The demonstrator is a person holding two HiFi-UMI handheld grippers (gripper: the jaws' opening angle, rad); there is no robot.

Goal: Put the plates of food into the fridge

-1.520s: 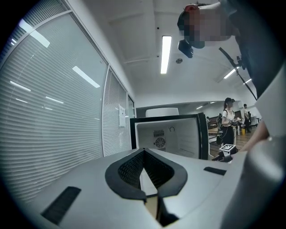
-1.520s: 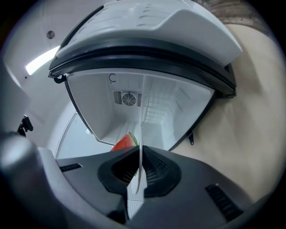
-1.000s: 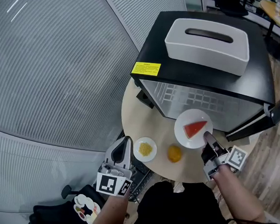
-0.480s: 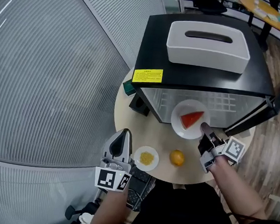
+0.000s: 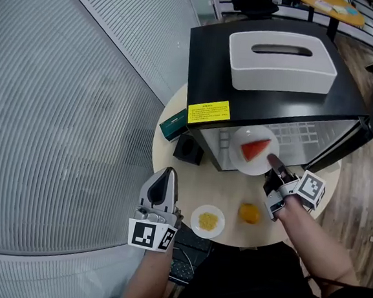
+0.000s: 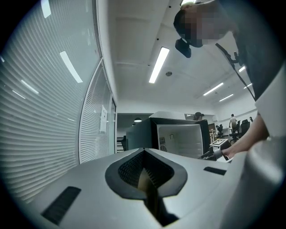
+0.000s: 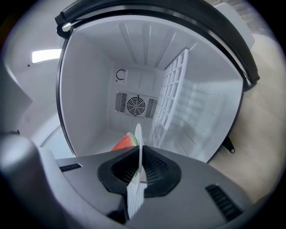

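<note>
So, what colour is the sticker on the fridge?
Yellow; the sticker shows best in the head view.

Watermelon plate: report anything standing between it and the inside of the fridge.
Nothing visible does. The right gripper holds the plate by its rim at the open front of the fridge. The compartment ahead is bare; the wire shelf runs alongside the plate's path, not across it.

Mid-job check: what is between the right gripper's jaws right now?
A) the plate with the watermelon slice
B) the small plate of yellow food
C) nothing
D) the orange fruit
A: the right gripper has its jaws shut on the rim of the white plate carrying the watermelon slice, at the open fridge. The small plate and the orange fruit sit on the table.
</note>
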